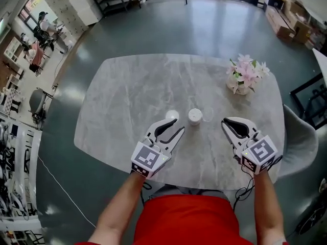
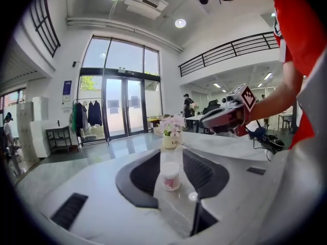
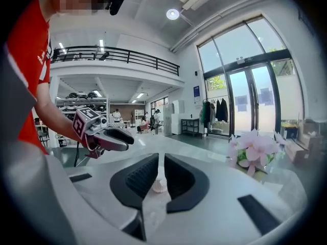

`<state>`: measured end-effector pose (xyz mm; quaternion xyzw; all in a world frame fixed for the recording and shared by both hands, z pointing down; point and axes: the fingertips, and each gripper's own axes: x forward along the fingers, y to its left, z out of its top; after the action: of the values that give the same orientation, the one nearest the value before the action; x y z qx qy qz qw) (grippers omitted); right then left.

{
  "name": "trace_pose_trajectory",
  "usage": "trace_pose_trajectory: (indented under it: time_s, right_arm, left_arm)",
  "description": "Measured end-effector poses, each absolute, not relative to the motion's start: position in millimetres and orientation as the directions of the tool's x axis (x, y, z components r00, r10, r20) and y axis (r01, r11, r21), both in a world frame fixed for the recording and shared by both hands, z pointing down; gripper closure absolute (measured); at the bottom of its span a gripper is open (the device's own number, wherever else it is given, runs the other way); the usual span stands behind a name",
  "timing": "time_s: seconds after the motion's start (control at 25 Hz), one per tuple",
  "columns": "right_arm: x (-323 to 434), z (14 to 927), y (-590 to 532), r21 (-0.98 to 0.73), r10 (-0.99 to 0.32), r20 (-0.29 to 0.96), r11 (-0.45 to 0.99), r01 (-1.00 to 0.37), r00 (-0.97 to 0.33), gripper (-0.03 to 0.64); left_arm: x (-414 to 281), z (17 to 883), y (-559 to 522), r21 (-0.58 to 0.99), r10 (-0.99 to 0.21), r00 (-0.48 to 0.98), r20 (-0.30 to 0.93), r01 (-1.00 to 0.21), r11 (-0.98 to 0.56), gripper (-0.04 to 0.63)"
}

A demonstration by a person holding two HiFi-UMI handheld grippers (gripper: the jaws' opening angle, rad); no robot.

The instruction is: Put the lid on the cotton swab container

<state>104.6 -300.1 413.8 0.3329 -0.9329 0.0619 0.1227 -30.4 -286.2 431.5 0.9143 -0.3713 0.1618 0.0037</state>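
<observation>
Clear plastic, probably the lid (image 1: 207,115), lies just right of the cotton swab container (image 1: 194,116) on the table (image 1: 127,96), nearer the right claw (image 1: 225,126); the left claw (image 1: 180,125) faces the container. Both claws are released, empty.

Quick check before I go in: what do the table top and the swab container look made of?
Table top: likely stone or a stone-look slab; grey with pale veining, a smooth satin surface giving soft reflections.
Swab container: probably plastic, with white contents at the top and a pink label band; too small to tell if the wall is clear.
</observation>
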Motion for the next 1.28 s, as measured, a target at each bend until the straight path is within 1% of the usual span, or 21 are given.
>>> trace_pose_trajectory:
  time_s: [0.08,0.12,0.24,0.36,0.44,0.52,0.76,0.8,0.84,1.0,1.08,1.28]
  right_arm:
    - [103.2,428.6,-304.0,-0.048,-0.583,0.314,0.779,-0.626,-0.75,0.515]
    - [102.3,435.1,-305.6,-0.052,-0.569,0.338,0.784,-0.619,-0.75,0.475]
    - [97.2,455.6,-311.9,-0.05,-0.525,0.411,0.804,-0.593,-0.745,0.395]
    - [92.4,476.7,-317.0,-0.048,-0.48,0.479,0.822,-0.567,-0.735,0.35]
    - [89.2,487.4,-321.1,-0.044,-0.453,0.516,0.833,-0.551,-0.727,0.336]
    - [86.4,497.2,-325.9,-0.042,-0.431,0.547,0.842,-0.538,-0.718,0.336]
    - [78.1,513.3,-331.8,-0.037,-0.368,0.586,0.878,-0.477,-0.722,0.338]
    - [76.6,514.2,-331.6,-0.035,-0.358,0.589,0.884,-0.466,-0.725,0.363]
    - [75.2,514.7,-331.5,-0.031,-0.351,0.591,0.89,-0.455,-0.727,0.385]
    - [67.8,509.8,-332.3,-0.005,-0.337,0.588,0.908,-0.42,-0.735,0.393]
    - [62.0,503.7,-331.9,0.007,-0.334,0.58,0.914,-0.405,-0.743,0.42]
    - [44.6,496.0,-334.9,0.02,-0.31,0.579,0.93,-0.367,-0.754,0.425]
  left_arm:
    - [-23.5,448.7,-292.2,-0.104,-0.634,0.693,0.343,-0.643,-0.759,0.402]
    - [-20.0,456.7,-295.1,-0.101,-0.612,0.701,0.365,-0.624,-0.775,0.383]
    - [-11.2,479.2,-306.1,-0.092,-0.554,0.719,0.42,-0.573,-0.814,0.336]
    - [-3.9,502.9,-314.9,-0.069,-0.5,0.73,0.467,-0.533,-0.843,0.314]
    - [-0.9,518.5,-319.7,-0.052,-0.466,0.73,0.501,-0.512,-0.858,0.301]
    - [-0.1,534.6,-325.1,-0.037,-0.439,0.722,0.536,-0.499,-0.866,0.284]
    - [12.2,565.5,-336.0,-0.04,-0.376,0.719,0.585,-0.437,-0.898,0.282]
    - [15.2,567.7,-336.7,-0.041,-0.368,0.722,0.586,-0.428,-0.903,0.282]
    - [17.7,569.2,-337.9,-0.042,-0.366,0.724,0.584,-0.423,-0.905,0.282]
    - [20.4,570.4,-345.8,-0.05,-0.382,0.727,0.57,-0.434,-0.9,0.328]
    - [21.4,570.1,-346.2,-0.054,-0.381,0.73,0.567,-0.429,-0.902,0.33]
    - [23.5,570.8,-346.0,-0.068,-0.393,0.72,0.571,-0.436,-0.897,0.33]
